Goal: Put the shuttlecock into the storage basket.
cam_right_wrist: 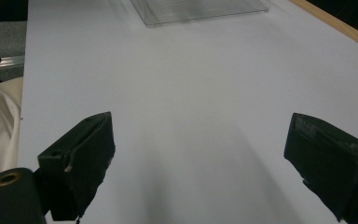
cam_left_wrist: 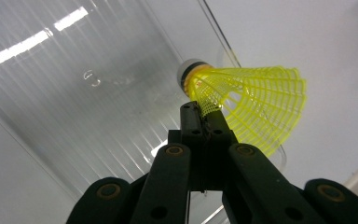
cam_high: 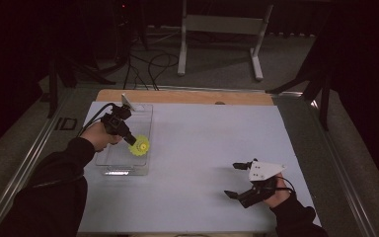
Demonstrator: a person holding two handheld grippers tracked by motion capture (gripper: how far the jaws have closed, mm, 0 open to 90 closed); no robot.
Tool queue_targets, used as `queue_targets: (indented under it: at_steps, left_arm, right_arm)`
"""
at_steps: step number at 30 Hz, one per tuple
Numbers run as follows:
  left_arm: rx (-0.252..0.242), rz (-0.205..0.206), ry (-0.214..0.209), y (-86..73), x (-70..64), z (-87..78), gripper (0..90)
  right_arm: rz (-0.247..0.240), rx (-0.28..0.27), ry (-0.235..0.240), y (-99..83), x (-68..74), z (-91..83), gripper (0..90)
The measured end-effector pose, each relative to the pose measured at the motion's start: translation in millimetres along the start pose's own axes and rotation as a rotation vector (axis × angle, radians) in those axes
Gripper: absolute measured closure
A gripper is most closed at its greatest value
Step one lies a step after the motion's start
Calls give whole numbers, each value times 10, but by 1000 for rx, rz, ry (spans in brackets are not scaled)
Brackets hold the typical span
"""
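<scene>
Placement looks like the step in hand: our left gripper, at the left of the high view, pinches a yellow plastic mesh shuttlecock by the edge of its skirt, jaws pressed together on the netting. In the left gripper view the shuttlecock sits right of centre, its white cork tip with a dark band pointing up and left toward the clear ribbed plastic tray. From the high view, we judge the shuttlecock to hang over the right edge of that clear rectangular tray, though whether it touches the tray we cannot tell.

Our right gripper, at the lower right of the high view, is spread wide and holds nothing; in the right gripper view its two black jaws stand far apart over the bare pale grey table, well apart from the tray.

We judge the next move calls for bringing the shuttlecock lower inside the tray walls, then letting the jaws part so the light mesh skirt drops free without snagging.

We can read no brand or label on the shuttlecock or tray. Faint letters like "ID" show on the dark floor left of the table, too dim to be sure.
</scene>
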State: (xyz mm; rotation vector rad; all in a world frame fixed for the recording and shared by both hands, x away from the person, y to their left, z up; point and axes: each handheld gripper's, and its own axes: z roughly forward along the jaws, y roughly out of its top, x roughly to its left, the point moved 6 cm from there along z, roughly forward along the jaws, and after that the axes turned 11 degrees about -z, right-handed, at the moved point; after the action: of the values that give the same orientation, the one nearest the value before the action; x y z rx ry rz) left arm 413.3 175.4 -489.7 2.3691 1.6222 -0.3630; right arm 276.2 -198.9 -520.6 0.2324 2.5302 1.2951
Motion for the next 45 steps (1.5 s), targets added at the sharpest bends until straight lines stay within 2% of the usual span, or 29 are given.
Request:
queue_targets:
  at_steps: [9,10,15,17,18,19,20,21,22,24,26,29,30,31,35,38,39,45]
  left_arm:
    - [-7,-10,11,8,38,68,892]
    - [-15,-13,16,14,37,64,847]
    - [-22,6,64,21,-14,44,469]
    - [-28,7,76,24,-24,42,373]
    - [-28,7,76,24,-24,42,373]
    - [-36,4,88,35,-42,22,259]
    - [-30,19,65,27,-59,17,230]
    - [-28,28,27,20,-84,12,115]
    - [-33,31,17,19,-99,3,44]
    - [-35,52,46,11,-111,-9,41]
    - [-39,62,17,2,-138,-17,1]
    - [-49,83,3,-14,-168,-37,0]
    - [-59,93,2,-19,-178,-47,0]
    - [-66,110,19,-26,-179,-56,0]
    - [-147,172,27,-36,-231,-84,0]
    - [-189,238,33,-56,-282,-79,0]
    - [-198,245,48,-58,-283,-79,0]
    - [-308,328,30,-78,-362,-126,0]
  right_arm:
    - [-2,1,3,-5,2,-3,85]
    - [-3,3,2,-5,3,-2,85]
    - [-2,3,6,-2,7,-1,85]
    - [-4,2,5,-2,6,-1,85]
    - [-6,3,4,-3,6,-1,85]
    - [-2,2,5,-3,7,-4,85]
    - [-3,3,2,-4,5,-5,85]
    - [-3,3,2,-3,4,-7,85]
    - [-3,2,3,-3,4,-9,85]
    - [-2,3,1,-3,5,-11,85]
    - [-3,4,2,-6,5,-12,85]
    - [-3,3,-1,-4,5,-19,85]
    - [-2,5,-5,-6,3,-21,85]
    - [-1,4,-5,-7,0,-25,85]
    - [7,2,-13,-19,-15,-42,85]
    - [14,5,-17,-37,-24,-55,85]
    - [19,5,-16,-45,-28,-59,85]
    - [39,15,-22,-87,-52,-75,85]
